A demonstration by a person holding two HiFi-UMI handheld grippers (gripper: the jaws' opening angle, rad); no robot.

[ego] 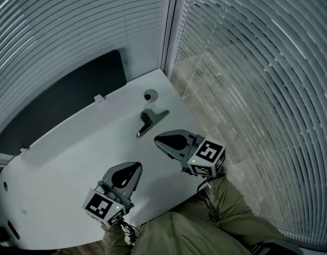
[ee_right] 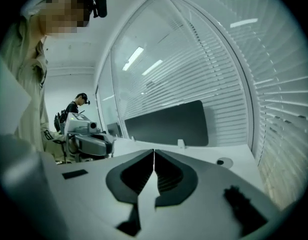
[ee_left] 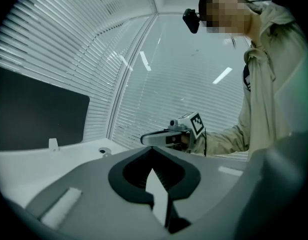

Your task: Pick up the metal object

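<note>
Metal object (ego: 151,120) lies on the bench (ego: 73,158) at frame centre. Its long axis runs lower left to upper right, with the broader end at upper right. Left tongs (ego: 136,167) and right tongs (ego: 158,139) are both closed and empty.

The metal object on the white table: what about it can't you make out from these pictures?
- Head view: the metal object is small and dim; its exact kind can't be told.
- Left gripper view: it doesn't show; the body of the left hand-held gripper fills the foreground.
- Right gripper view: likewise, the right hand-held gripper fills the foreground.
</note>
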